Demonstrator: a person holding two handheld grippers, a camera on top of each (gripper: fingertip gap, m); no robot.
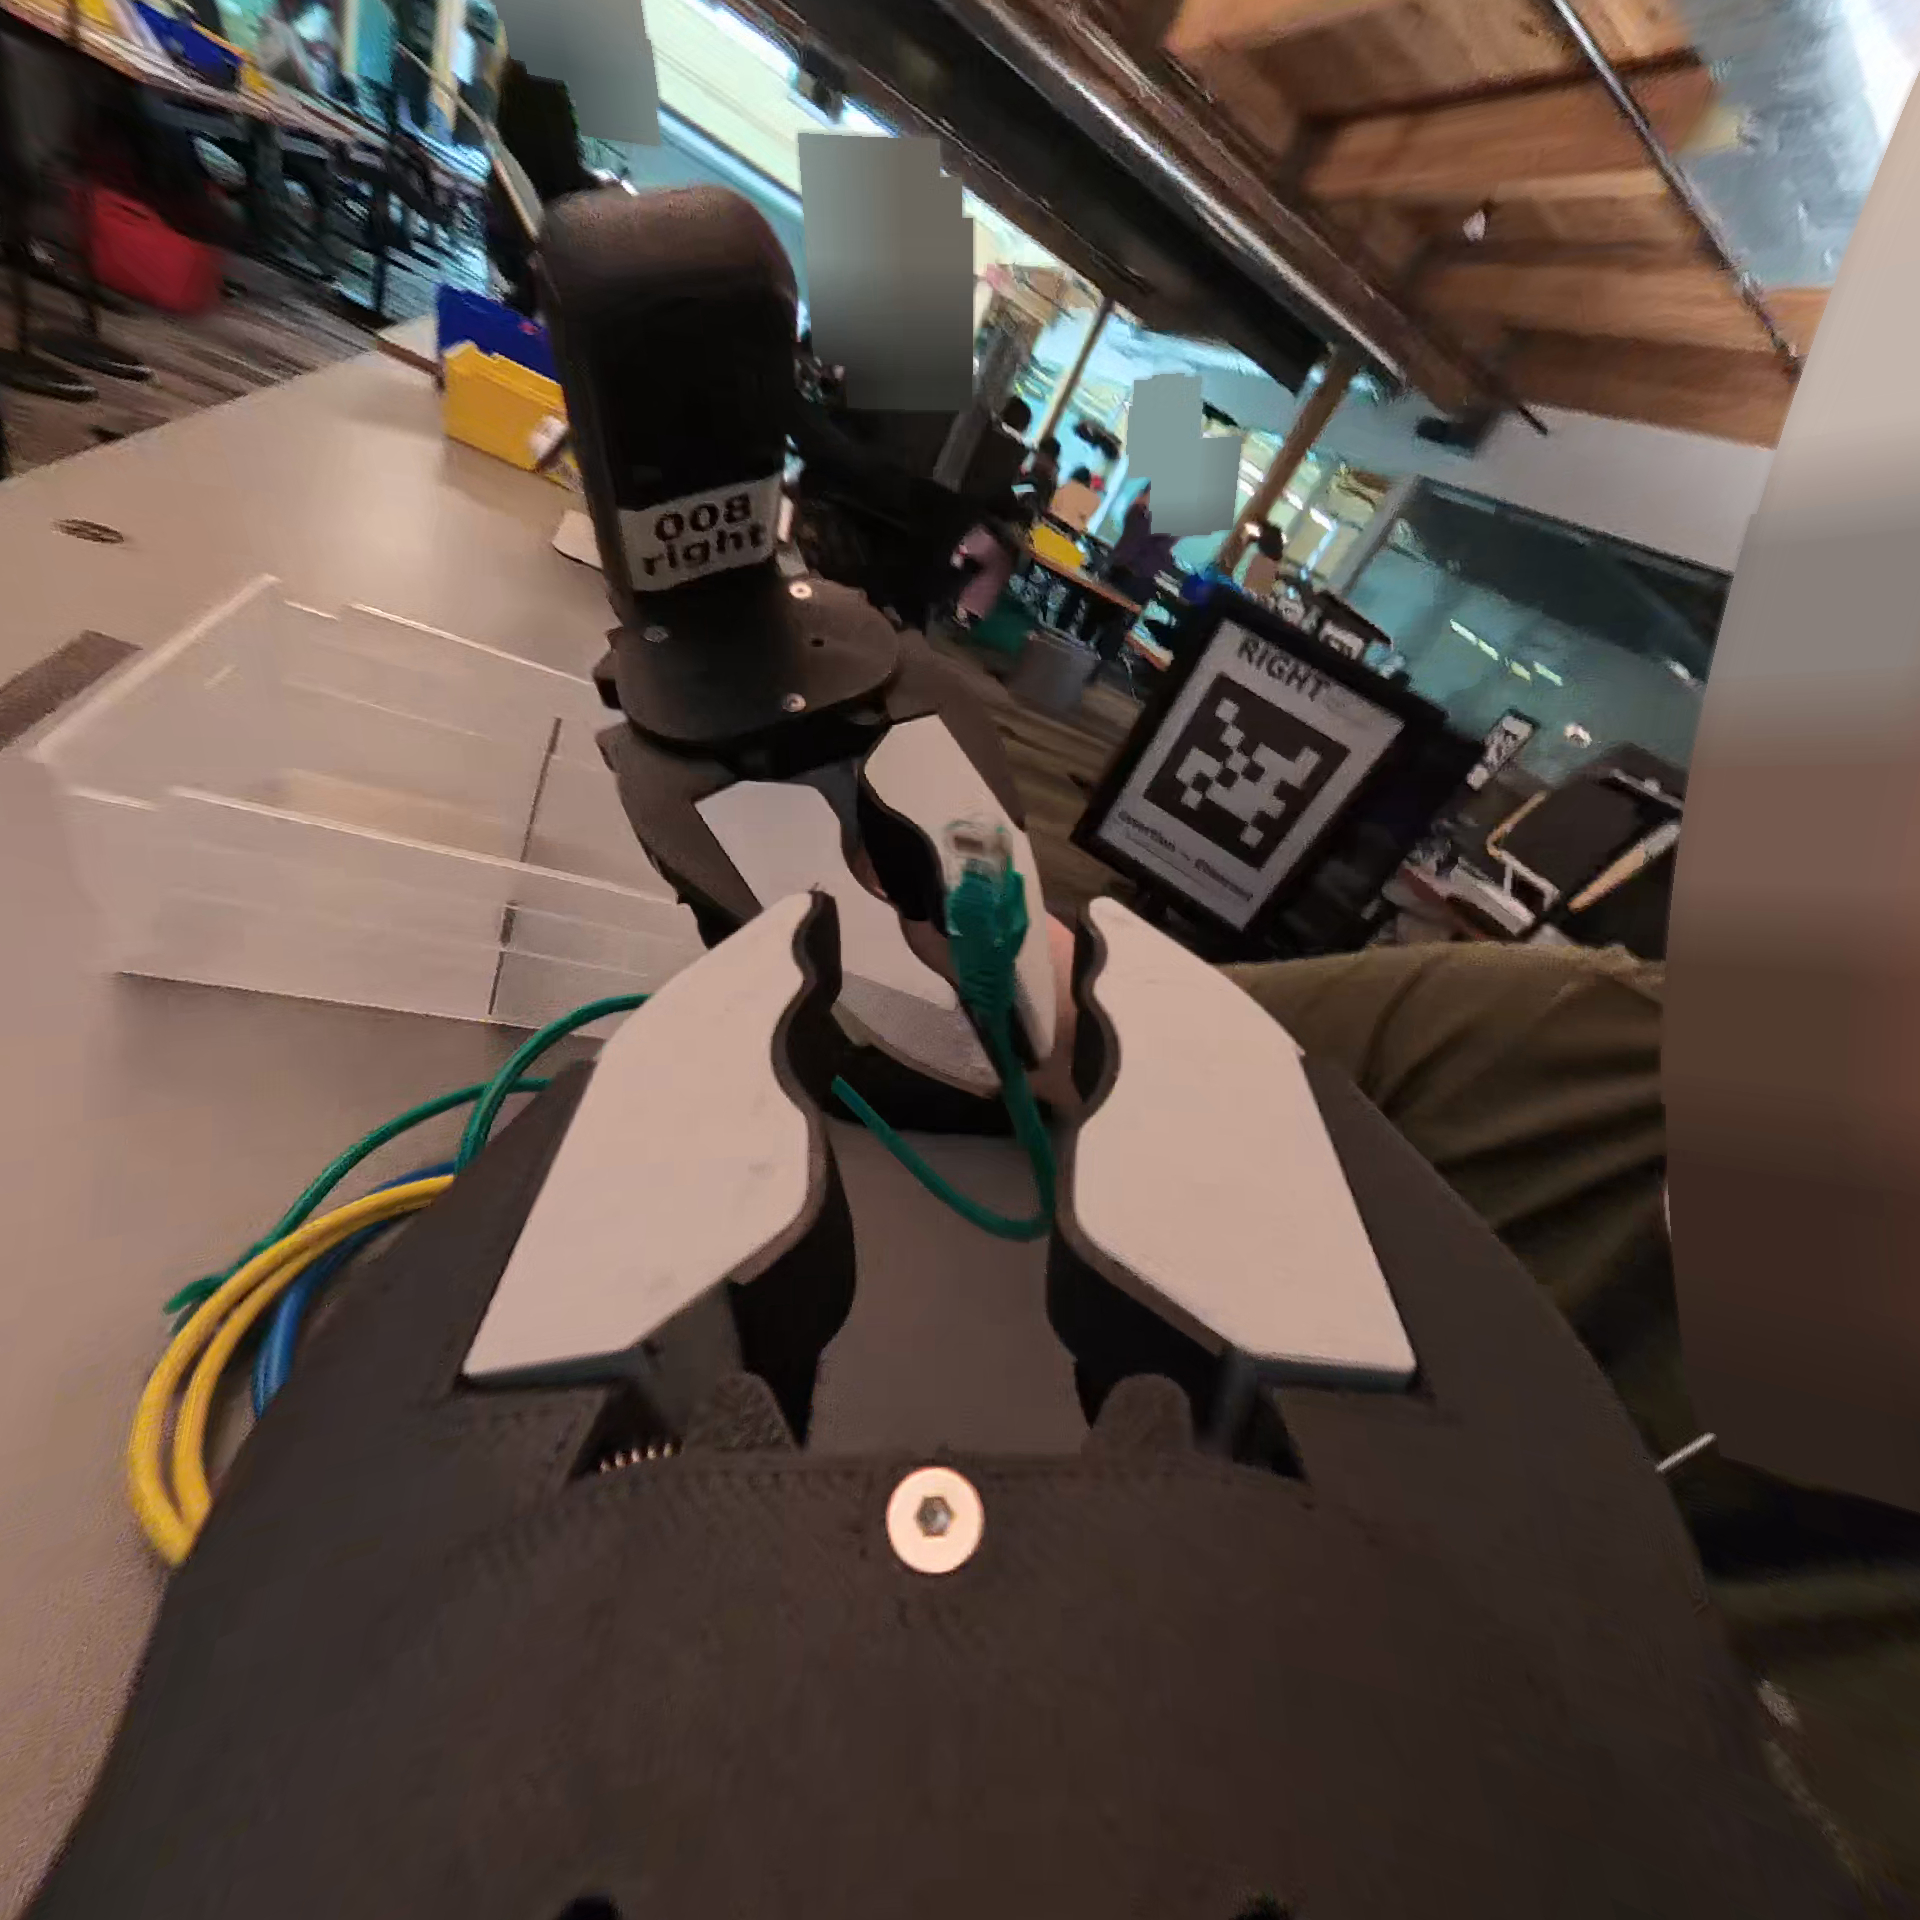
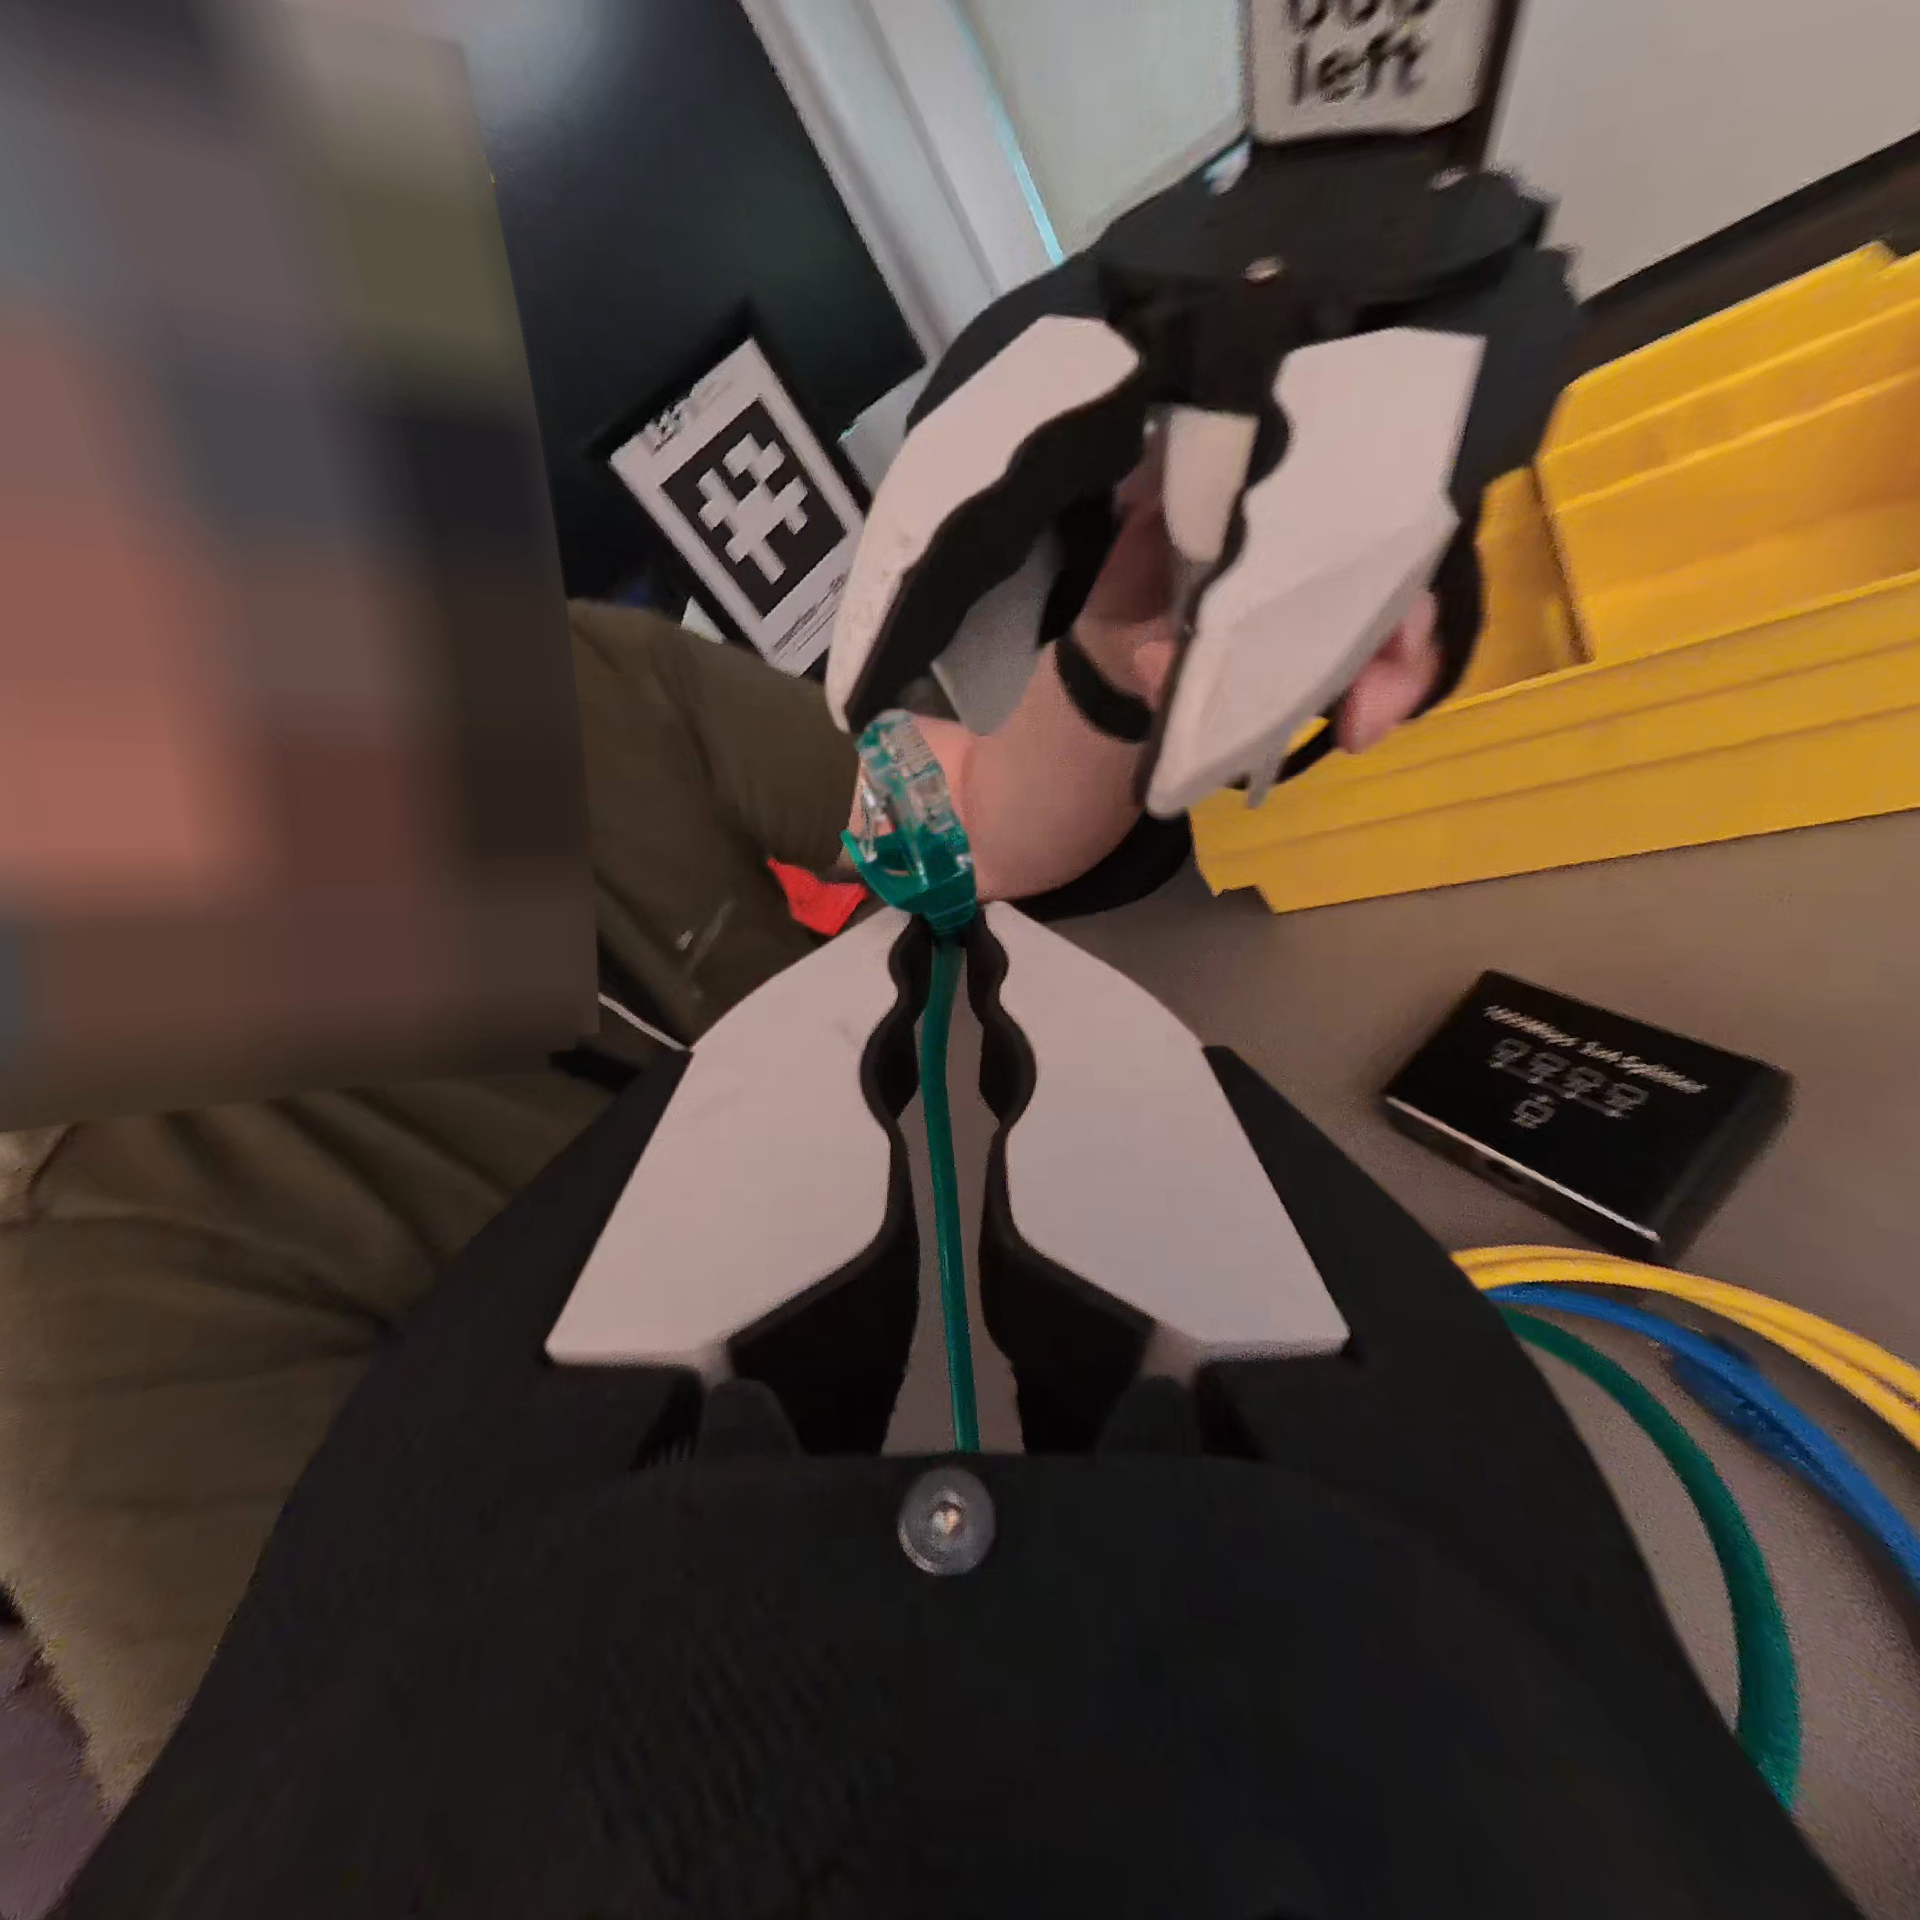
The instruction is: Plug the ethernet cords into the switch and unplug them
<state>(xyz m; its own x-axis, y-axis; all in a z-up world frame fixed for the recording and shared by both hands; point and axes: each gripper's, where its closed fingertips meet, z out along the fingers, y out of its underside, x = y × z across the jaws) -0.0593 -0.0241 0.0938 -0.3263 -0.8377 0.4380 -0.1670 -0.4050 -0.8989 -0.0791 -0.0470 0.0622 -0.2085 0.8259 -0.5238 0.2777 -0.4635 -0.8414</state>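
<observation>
Lower right of the right wrist view: grey table (image 2: 1299, 956), then the yellow bin (image 2: 1714, 582) above it, then the black switch (image 2: 1590, 1112) lying flat, no cord in it. Loose yellow, blue and green cords (image 2: 1683, 1382) trail below. At centre frame the right gripper (image 2: 943, 925) is clamped on the green cord (image 2: 943, 1195) just behind its plug (image 2: 909, 821), plug pointing away. Left gripper (image 1: 951, 935) sits fingers apart, holding nothing, facing the plug. Step looks like pre-insertion regrasp or alignment. Next: turn the plug toward the switch's side port and line it up.
</observation>
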